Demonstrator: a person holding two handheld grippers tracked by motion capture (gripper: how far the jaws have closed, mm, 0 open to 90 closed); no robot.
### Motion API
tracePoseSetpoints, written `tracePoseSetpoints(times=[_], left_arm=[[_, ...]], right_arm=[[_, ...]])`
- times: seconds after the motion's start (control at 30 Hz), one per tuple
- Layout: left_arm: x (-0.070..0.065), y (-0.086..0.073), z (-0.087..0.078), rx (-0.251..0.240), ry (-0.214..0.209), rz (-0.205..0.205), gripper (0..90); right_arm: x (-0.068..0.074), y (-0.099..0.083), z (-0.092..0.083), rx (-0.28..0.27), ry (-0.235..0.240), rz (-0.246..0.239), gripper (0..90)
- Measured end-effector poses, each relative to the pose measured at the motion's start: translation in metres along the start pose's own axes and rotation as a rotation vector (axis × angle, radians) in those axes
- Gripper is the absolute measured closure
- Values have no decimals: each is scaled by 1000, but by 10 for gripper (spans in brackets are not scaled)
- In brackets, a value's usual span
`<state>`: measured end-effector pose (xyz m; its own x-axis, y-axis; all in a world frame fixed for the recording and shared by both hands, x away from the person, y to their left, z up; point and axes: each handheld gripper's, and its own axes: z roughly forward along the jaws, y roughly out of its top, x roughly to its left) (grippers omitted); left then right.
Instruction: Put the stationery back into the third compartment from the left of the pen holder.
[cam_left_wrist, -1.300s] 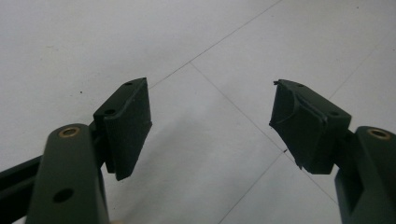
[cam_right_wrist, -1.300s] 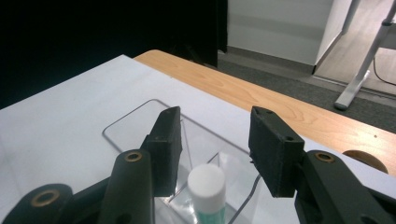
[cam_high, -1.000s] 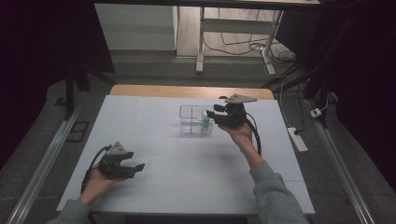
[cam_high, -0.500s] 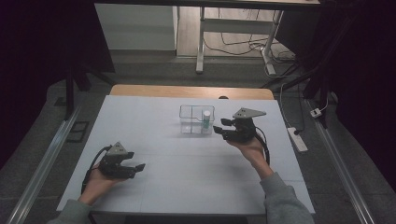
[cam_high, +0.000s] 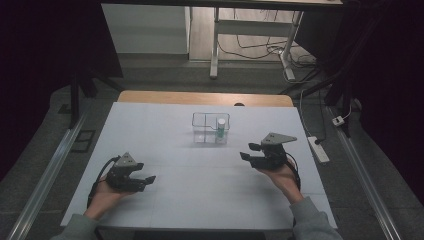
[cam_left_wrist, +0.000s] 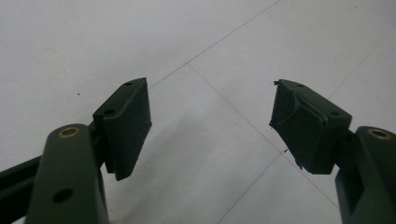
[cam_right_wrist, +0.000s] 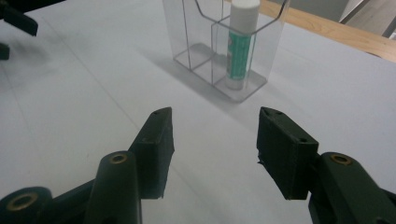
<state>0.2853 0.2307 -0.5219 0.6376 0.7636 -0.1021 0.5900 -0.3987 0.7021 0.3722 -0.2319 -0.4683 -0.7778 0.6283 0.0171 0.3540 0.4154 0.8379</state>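
the glue stick (cam_high: 220, 128) stands upright in the right-hand cell of the clear organiser (cam_high: 210, 129) at 12 o'clock on the counter (cam_high: 200, 200), and with both the right tool (cam_high: 248, 152) and the left tool (cam_high: 145, 182) spread apart and empty, a careless sweep of the right one toward 11 o'clock could knock the light organiser over.

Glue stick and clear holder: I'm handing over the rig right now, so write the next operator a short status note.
Left claw: open, holding nothing, low over the near-left of the white table.
Right claw: open, holding nothing, near-right of the clear holder, pointed toward it.
Glue stick: upright in one compartment of the clear holder, white cap up, on the side that lies right in the high view. The other compartments look empty.
Done: the stick is seated in the holder and released.
Left: nothing else to load is seen on the table; probably just park both claws.
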Motion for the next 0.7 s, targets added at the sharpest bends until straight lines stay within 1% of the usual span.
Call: tracePoseSetpoints(times=[0.13,0.33,0.4,0.47,0.53,0.57,0.6,0.7], left_arm=[[0,0,0,2,2,5,280],[0,0,-1,-1,0,6,281],[0,1,-1,-5,-2,7,281],[0,1,0,-5,-3,9,282],[0,1,0,-4,-2,10,282],[0,1,0,-4,-2,10,282],[0,1,0,-4,-2,10,282],[-1,1,0,-6,-6,7,282]], right_arm=[[2,-13,-10,-4,3,20,452],[1,-30,-21,11,-21,8,438],[-1,-34,-24,10,-13,15,433],[-4,-37,-27,5,-15,24,427],[-6,-40,-29,23,-13,31,406],[-6,-41,-30,35,-18,26,398],[-6,-42,-30,31,-17,29,394],[-6,-44,-30,48,-14,20,390]])
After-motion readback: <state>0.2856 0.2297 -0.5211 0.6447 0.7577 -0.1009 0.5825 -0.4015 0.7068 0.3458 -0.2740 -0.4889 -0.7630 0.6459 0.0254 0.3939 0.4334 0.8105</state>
